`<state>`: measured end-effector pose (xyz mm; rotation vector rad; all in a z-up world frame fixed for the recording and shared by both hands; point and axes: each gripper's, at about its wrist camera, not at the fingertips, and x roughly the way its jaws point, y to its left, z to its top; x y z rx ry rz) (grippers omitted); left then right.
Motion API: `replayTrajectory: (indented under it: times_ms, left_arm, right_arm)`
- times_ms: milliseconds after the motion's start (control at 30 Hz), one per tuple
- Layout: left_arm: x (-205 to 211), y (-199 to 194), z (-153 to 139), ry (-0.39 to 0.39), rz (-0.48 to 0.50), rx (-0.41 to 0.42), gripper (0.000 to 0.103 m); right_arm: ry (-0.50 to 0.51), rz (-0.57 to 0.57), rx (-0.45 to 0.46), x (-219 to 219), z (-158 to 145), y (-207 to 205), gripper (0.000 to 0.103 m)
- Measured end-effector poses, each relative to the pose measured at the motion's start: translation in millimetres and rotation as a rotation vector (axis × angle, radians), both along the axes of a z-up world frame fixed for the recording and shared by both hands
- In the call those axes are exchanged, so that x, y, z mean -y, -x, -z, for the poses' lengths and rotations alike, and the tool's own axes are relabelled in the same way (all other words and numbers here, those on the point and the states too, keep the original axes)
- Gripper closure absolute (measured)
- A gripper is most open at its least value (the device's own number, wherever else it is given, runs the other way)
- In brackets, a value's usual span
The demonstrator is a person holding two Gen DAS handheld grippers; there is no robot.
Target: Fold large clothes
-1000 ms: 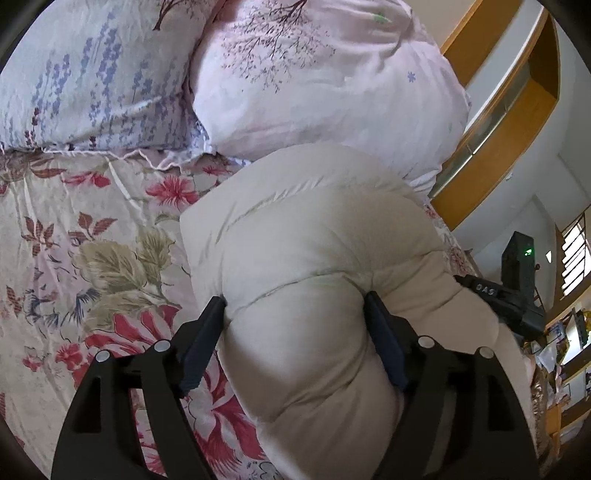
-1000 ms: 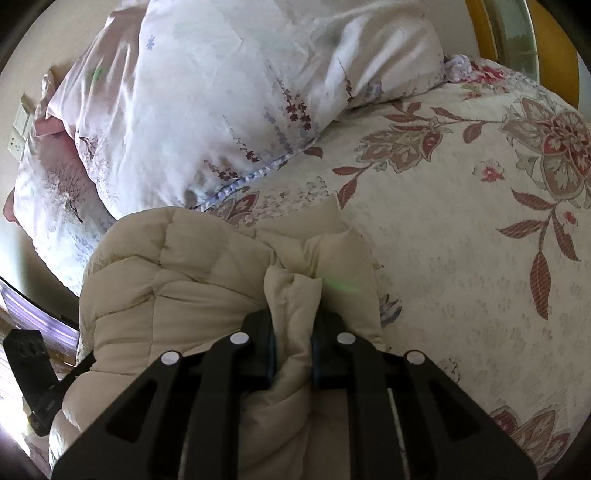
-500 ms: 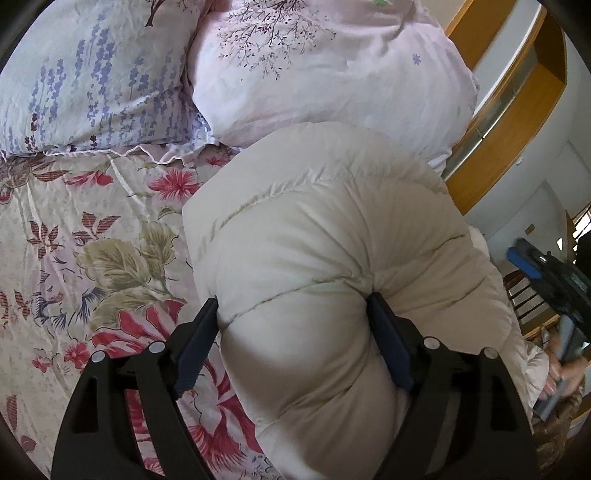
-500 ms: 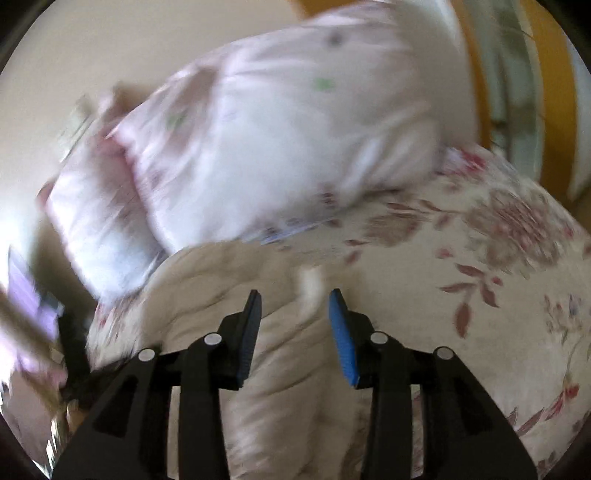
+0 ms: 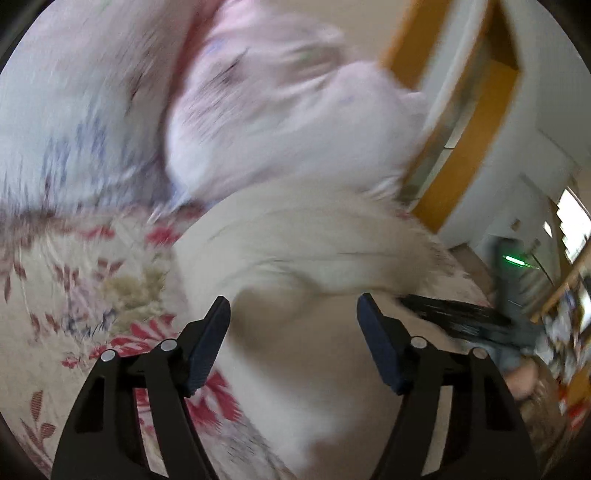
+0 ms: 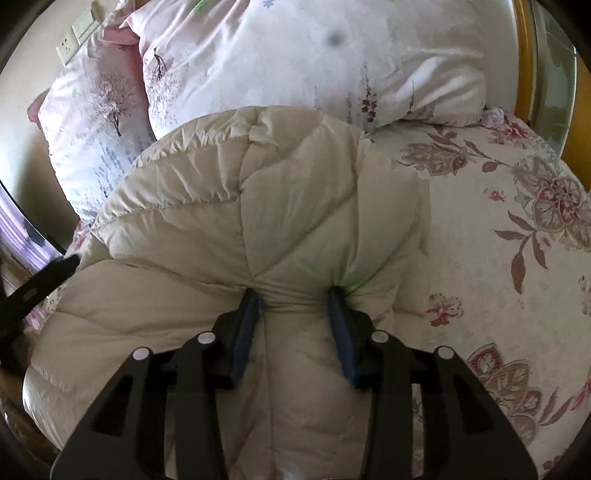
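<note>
A cream quilted puffer jacket lies bundled on the flowered bed sheet, below the pillows. My right gripper is open, its blue-padded fingers pressed into the jacket's padding on either side of a bulge. In the blurred left wrist view the jacket fills the middle, and my left gripper is open wide above it, its fingers apart from the fabric. The right gripper's dark body shows at the right of that view.
Pink and lilac flowered pillows lie against the headboard just beyond the jacket. A yellow wooden bed frame runs along the right side. The bed's edge and a wall with sockets are at the left.
My right gripper let go of the jacket fold, opened, and now presses down on the jacket top. My left gripper opened off the bundle and pulled back, moving fast.
</note>
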<state>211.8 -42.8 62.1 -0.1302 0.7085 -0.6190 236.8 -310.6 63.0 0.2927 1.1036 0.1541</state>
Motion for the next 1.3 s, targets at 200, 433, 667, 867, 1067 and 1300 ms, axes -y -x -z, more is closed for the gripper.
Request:
replayTrajectory:
  times_ms: [200,433,667,867,1067,1300]
  left_arm:
    - [30,65,-10,-0.081,0.201,0.099,0.031]
    - [33,47,40,-0.128,0.199,-0.064,0.03]
    - [28,44,41,-0.132,0.191,-0.068,0.03]
    - [28,48,40,-0.126,0.19,-0.07,0.03]
    - [29,50,42,-0.112,0.202,-0.069,0.03]
    - [32,52,37,-0.116,0.207,-0.048,0.03]
  right_arm:
    - [-0.033,0.015,0.018,5,3,3,0.063]
    - [-0.04,0.046,0.037,16,-8,19,0.061]
    - [-0.002,0.005,0.242,8,-65,70,0.062]
    - [0.07,-0.078,0.168,-10,-48,84,0.063]
    - [0.096,-0.061,0.096,-6,-9,84,0.063]
    - [0.084,-0.058,0.078,-1,-1,87,0.062]
